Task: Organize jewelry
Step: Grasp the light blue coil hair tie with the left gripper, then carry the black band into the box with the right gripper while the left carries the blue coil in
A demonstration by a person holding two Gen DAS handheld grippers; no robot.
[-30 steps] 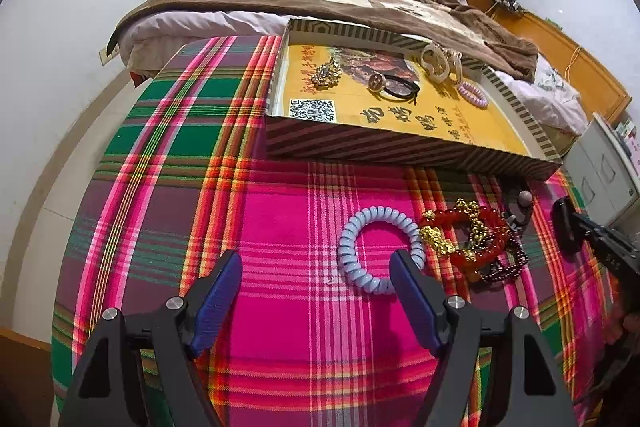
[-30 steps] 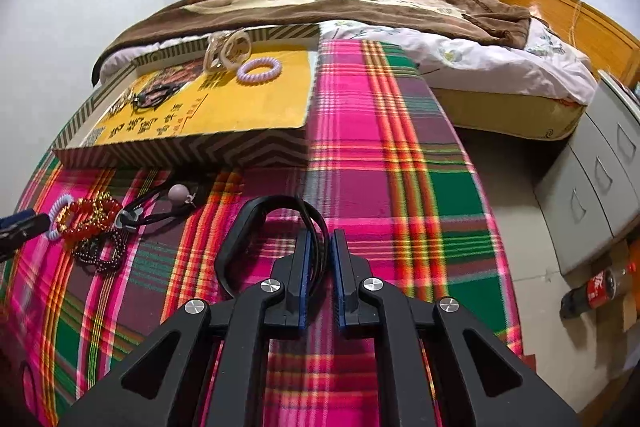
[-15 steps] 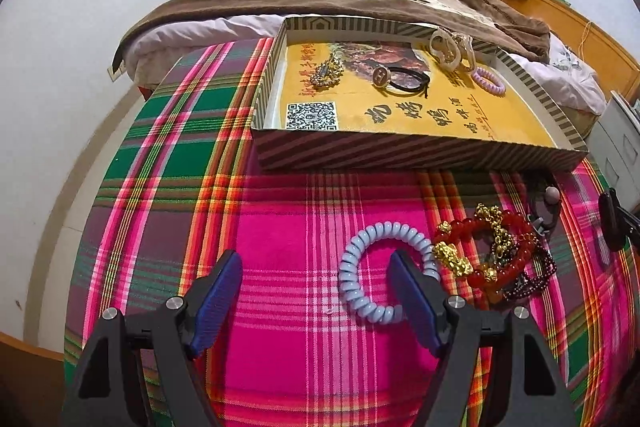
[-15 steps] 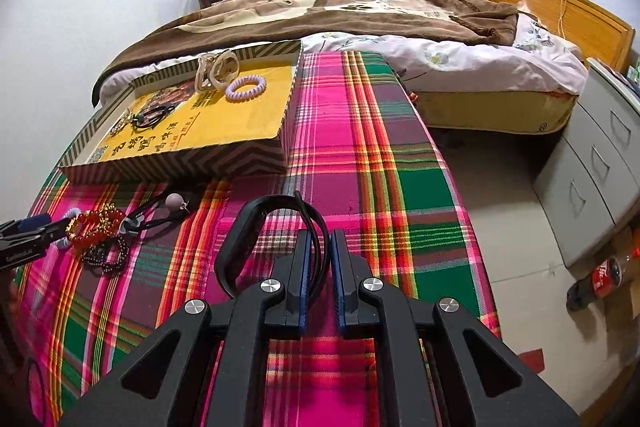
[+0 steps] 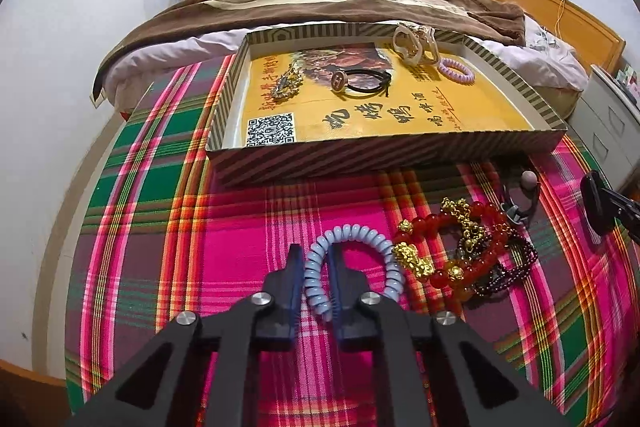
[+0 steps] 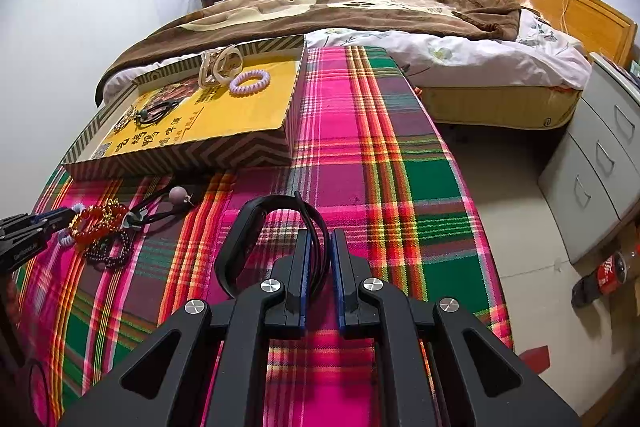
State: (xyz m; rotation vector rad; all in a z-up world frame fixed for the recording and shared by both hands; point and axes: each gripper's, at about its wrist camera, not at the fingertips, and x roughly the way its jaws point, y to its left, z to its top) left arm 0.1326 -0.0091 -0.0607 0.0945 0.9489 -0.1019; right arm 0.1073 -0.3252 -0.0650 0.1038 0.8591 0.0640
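In the left wrist view my left gripper [image 5: 316, 267] has its jaws closing on the left side of a pale blue coil bracelet [image 5: 376, 239], and the pads press on it. It lies on the plaid cloth beside a red-and-gold bead bracelet [image 5: 480, 223] and a dark purple bead bracelet [image 5: 516, 267]. My right gripper [image 6: 319, 255] is shut on a black wristband [image 6: 236, 247], held just above the cloth. A striped box [image 5: 400, 151] behind holds a gold brooch [image 5: 288, 83], a black hair tie [image 5: 360, 83], cream bangles [image 5: 412, 43] and a lilac coil [image 5: 456, 71].
A hair tie with a pink ball [image 5: 529, 180] lies by the box's right corner. The table's right edge [image 6: 460, 187] drops to the floor, where a cola bottle [image 6: 604, 275] lies beside grey drawers [image 6: 600, 155]. A bed [image 6: 360, 11] stands behind the table.
My left gripper's jaws went from wide apart to closed on the blue coil bracelet, after shifting right toward it. The right gripper still holds the black wristband.
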